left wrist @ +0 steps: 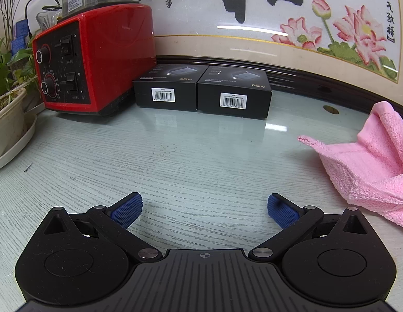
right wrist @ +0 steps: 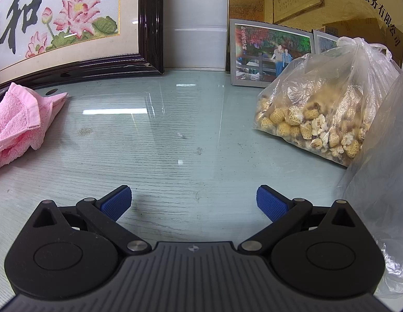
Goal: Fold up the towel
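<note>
A pink towel (left wrist: 370,158) lies crumpled on the glass-topped table at the right edge of the left wrist view. It also shows at the left edge of the right wrist view (right wrist: 17,119). My left gripper (left wrist: 204,208) is open and empty, low over the table, with the towel off to its right. My right gripper (right wrist: 193,201) is open and empty, low over the table, with the towel off to its far left. Neither gripper touches the towel.
A red appliance (left wrist: 97,57) and two black boxes (left wrist: 201,91) stand at the back, a potted plant (left wrist: 6,98) at the left. A framed embroidery (right wrist: 66,26) leans behind the towel. A plastic bag of dried goods (right wrist: 321,109) and a photo frame (right wrist: 266,54) stand at the right.
</note>
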A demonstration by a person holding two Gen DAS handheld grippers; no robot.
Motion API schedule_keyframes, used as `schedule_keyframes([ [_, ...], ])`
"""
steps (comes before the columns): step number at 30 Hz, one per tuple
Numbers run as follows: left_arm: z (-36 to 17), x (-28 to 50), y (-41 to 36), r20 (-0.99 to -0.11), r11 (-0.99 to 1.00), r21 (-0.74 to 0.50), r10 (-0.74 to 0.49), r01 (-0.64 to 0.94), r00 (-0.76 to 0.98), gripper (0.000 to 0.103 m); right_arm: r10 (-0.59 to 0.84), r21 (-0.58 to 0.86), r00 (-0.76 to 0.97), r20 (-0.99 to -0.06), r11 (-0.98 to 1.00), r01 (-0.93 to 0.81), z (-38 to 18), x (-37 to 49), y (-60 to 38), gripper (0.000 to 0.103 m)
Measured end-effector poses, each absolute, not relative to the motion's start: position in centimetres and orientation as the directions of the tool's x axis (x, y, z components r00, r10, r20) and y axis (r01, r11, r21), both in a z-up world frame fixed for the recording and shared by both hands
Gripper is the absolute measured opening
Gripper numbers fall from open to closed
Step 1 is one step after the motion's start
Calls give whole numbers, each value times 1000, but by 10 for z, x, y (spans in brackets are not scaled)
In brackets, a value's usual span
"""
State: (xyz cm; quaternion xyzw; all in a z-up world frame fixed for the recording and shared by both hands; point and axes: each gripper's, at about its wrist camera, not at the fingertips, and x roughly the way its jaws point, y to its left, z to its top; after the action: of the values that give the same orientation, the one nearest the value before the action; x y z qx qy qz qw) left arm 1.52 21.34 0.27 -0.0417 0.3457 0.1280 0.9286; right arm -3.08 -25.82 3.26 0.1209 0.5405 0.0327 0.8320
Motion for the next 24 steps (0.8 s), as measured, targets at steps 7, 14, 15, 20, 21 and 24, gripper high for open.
schedule_keyframes([
  [7, 3, 15, 213, -653, 964, 11, 209, -267, 728, 103, 182, 234, 413, -892, 969, 79, 33, -31, -257, 103],
  [14, 3, 15, 214, -653, 964, 11, 209, -267, 728, 103, 182, 234, 413, -892, 969, 80, 33, -31, -257, 103],
  [15, 3, 15, 214, -653, 964, 11, 209, -267, 728, 103, 182, 234, 413, -892, 969, 80, 33, -31, -257, 103],
  [20, 3, 15, 213, -654, 963, 13, 211, -268, 727, 103, 182, 235, 414, -892, 969, 80, 33, -31, -257, 103],
  [21, 3, 15, 213, -654, 963, 14, 212, -269, 726, 103, 182, 235, 414, -892, 969, 80, 33, -31, -257, 103],
  [24, 2, 15, 213, -654, 962, 15, 215, -272, 725, 103, 181, 234, 413, -892, 969, 81, 33, -31, -256, 103],
])
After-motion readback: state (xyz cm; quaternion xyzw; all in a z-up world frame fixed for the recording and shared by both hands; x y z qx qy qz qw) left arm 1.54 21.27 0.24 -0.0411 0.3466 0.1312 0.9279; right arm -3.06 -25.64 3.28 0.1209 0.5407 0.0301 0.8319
